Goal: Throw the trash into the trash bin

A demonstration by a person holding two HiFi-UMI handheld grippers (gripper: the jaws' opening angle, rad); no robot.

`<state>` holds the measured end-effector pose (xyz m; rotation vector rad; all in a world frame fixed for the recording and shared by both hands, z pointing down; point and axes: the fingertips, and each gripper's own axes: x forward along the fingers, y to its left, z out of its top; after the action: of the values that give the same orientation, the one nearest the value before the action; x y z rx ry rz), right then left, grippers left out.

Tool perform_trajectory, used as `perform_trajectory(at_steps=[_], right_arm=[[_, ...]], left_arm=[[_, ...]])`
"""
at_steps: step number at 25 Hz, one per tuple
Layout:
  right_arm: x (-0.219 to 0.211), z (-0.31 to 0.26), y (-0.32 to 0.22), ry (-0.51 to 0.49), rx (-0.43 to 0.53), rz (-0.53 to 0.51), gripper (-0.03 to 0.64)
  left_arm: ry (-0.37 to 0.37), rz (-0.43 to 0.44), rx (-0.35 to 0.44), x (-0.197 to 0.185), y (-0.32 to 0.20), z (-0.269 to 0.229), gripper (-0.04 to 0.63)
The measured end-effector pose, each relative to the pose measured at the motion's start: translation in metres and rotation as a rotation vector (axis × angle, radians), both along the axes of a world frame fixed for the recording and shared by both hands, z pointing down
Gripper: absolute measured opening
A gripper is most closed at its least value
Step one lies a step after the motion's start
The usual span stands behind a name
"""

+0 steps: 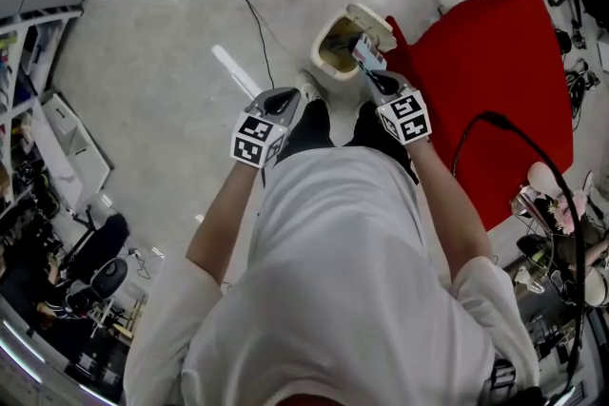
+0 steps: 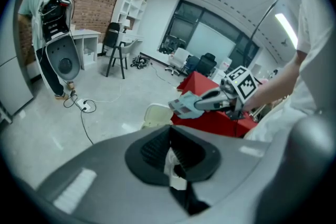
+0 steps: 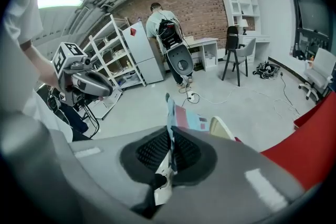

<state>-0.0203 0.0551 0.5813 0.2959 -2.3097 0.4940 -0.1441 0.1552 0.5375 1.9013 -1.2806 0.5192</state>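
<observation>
Right tool (image 1: 370, 71), wrapper (image 1: 364, 52) at trash bin (image 1: 326, 33)

The trash bin (image 1: 333, 52) stands just before your feet, its mouth open upward. Close at its right side the red cloth (image 1: 495, 62) blocks the way. At the left the floor (image 1: 162, 33) gives wide room; only a thin cable (image 1: 249, 7) runs across it.

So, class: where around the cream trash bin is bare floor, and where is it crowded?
Bare grey concrete floor lies left of the cream trash bin, up to the white shelves, crossed only by a black cable. Right of the bin, the red sheet crowds against it.
</observation>
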Motion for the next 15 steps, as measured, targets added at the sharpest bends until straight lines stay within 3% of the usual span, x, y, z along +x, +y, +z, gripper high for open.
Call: perform_trajectory(at_steps=[9,15], right_arm=[[-0.011,0.032,-0.012,0.017,-0.057,0.012,0.002],[-0.018,0.066,-0.022,0.019,-0.104,0.029,0.002]], left_arm=[[-0.053,0.004,0.016,-0.016,-0.016,0.017,0.005],[-0.041,-0.042,-0.005,-0.016,-0.025,0.042,0.005]])
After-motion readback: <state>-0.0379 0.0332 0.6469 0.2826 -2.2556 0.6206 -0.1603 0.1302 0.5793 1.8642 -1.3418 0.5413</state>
